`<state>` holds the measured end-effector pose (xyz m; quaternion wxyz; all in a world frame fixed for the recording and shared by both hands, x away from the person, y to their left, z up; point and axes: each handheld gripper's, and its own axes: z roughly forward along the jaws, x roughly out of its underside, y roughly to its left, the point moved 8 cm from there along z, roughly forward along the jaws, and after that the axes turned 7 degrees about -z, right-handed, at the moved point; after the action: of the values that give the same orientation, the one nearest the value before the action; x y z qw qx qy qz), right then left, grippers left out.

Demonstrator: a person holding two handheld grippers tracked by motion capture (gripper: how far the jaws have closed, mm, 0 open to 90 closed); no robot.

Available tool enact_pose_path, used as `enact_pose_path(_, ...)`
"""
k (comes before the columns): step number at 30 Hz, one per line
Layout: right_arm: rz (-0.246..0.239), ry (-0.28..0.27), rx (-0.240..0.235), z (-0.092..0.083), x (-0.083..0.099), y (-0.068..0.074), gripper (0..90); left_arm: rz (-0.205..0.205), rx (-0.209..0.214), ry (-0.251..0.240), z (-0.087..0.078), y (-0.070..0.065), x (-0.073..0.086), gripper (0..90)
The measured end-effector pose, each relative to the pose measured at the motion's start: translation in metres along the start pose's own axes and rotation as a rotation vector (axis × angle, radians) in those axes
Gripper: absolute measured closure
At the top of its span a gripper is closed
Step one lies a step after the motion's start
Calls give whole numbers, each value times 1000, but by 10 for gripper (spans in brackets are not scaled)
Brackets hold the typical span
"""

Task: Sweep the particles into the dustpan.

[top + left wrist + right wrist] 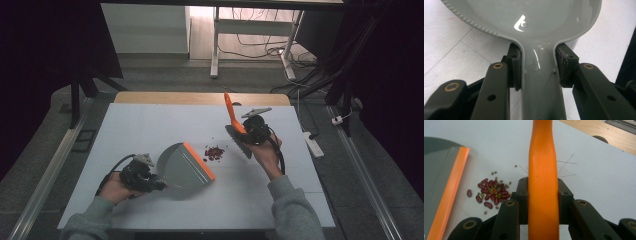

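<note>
Nearest the person, the left gripper (150, 180) clamps its fingers (515, 67) on a glossy grey dustpan (182, 165), orange-lipped. Just beyond lie red beans (214, 152) on the table (150, 125). Farther, the right gripper (248, 131) grips an orange brush handle (542, 182); bristles barely discernible.

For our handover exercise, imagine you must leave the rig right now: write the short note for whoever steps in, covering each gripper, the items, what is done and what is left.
Left gripper: shut on the handle of the grey dustpan, whose orange lip faces the beans.
Right gripper: shut on the orange brush handle, bristles beside the pile.
Beans: red and small green ones heaped on the white table, between lip and brush, apart from the lip.
Done: both tools gripped and placed.
Left: probably sweep the beans into the pan; none visibly inside yet.
</note>
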<state>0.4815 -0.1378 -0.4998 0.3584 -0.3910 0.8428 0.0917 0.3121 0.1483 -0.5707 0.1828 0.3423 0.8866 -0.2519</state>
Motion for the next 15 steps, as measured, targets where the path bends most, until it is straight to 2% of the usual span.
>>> enact_pose_path(4, -4, 8, -1, 9, -5, 1, 703, -7, 15, 7, 4, -1, -2, 614)
enact_pose_path(9, -51, 60, 21, 22, -9, 2, 704, -7, 24, 34, 9, -2, -2, 614)
enact_pose_path(15, -53, 77, 20, 33, -15, 1, 704, -7, 25, 37, 10, -2, -3, 614)
